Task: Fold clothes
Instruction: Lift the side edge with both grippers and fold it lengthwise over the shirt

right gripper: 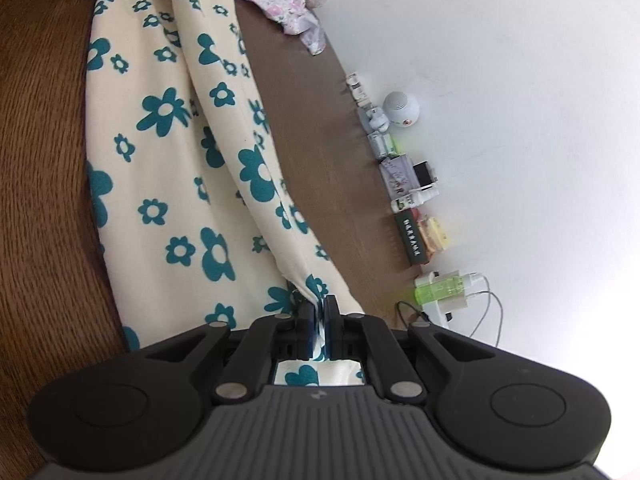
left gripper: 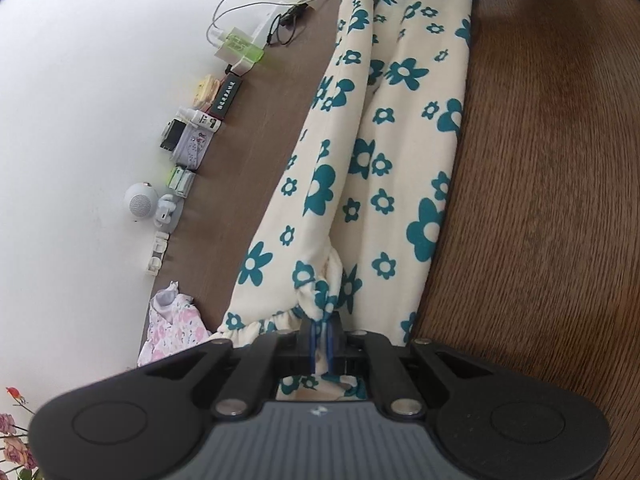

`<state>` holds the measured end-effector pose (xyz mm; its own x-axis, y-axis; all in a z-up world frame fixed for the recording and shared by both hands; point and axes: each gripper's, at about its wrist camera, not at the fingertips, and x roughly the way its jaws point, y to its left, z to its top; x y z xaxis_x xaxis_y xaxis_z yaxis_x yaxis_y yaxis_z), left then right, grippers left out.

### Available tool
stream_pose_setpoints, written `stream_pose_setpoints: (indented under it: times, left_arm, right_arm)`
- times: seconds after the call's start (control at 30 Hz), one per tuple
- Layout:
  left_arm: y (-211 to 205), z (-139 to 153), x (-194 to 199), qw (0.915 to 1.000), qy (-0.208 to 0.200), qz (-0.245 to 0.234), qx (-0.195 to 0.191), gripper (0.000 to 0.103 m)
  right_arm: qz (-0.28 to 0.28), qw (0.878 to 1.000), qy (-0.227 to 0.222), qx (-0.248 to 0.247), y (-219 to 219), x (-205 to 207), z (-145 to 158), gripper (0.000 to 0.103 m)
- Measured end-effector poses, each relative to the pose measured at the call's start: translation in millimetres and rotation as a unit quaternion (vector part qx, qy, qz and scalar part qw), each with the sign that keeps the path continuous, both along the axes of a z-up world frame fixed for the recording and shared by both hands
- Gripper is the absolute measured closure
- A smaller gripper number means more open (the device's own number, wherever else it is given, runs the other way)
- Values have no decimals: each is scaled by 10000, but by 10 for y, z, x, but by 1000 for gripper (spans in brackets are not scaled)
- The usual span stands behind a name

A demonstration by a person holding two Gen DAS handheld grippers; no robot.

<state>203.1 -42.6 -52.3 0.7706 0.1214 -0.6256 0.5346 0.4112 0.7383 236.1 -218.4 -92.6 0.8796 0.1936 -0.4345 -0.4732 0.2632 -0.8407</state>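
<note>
Two grippers pinch one cream, teal-flowered garment (left gripper: pixel 384 152) | left gripper (left gripper: pixel 320 340) clamped on gathered waistband | right gripper (right gripper: pixel 319 328) clamped on opposite end | cloth stretched lengthwise above wooden table (left gripper: pixel 540 200), likely for folding

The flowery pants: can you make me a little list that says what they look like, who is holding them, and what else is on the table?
garment: cream pants with teal flowers, stretched long between the two tools
left tool: shut on the gathered elastic end
right tool: shut on the other end
surface: brown wooden table
nearby cloth: pink flowery garment, crumpled by the white wall
along the wall: small boxes and bottles, a round white speaker, a green charger with cables
fold state: not yet folded across
</note>
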Motion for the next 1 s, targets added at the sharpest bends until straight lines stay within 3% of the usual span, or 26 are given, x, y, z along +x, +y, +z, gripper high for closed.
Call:
stream_pose_setpoints:
  times: [0.57,0.83,1.0]
  left_arm:
    - [12,-95,-69,9996,35,5,277,99]
    - [-2,-50,-93,9993,-159,98,334,98]
    - [1,-49,-124,9977,-305,37,597,98]
  right_arm:
    - [28,9998,66,-201,58,-179,12,99]
    - [12,9993,256,-256,53,-209,-134,98]
    - [19,9992,295,-257,55,-244,-188,97]
